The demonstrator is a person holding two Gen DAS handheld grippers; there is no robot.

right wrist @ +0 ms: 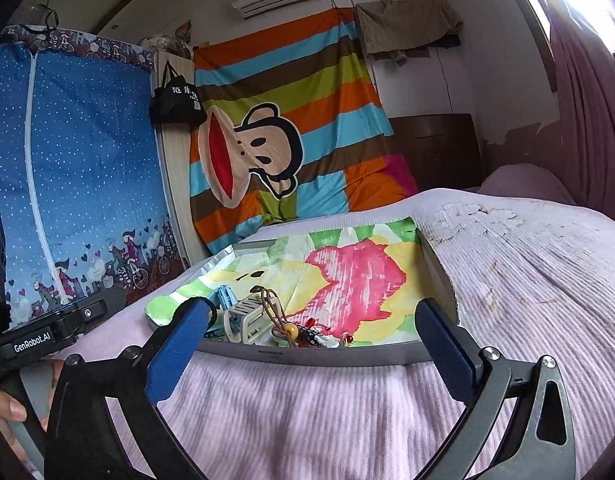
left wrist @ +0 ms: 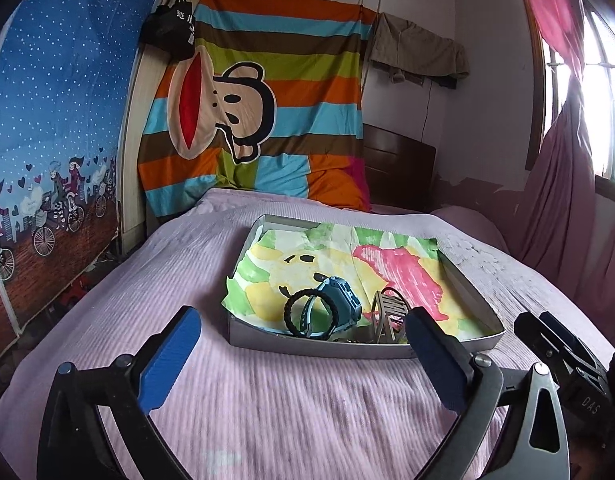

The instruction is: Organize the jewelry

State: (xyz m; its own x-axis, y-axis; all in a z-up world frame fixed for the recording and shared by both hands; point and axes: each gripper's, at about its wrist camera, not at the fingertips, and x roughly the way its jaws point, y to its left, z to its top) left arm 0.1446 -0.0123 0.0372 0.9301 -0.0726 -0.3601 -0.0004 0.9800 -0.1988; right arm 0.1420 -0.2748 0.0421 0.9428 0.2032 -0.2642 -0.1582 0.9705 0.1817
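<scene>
Both grippers, left (left wrist: 303,344) and right (right wrist: 313,338), jaws wide, empty; clumped watch (left wrist: 333,304), bracelet (left wrist: 309,316) at tray (left wrist: 307,346) bottom-centre risk tangled grab.

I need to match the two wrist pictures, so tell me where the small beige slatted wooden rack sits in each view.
Left wrist view: the small beige slatted wooden rack stands at the near edge of the shallow grey tray, right of the blue-grey watch.
Right wrist view: the rack lies lower centre-left, beside the left blue fingertip.
Shared landmark: the pink blotch on the painted paper lining.
</scene>
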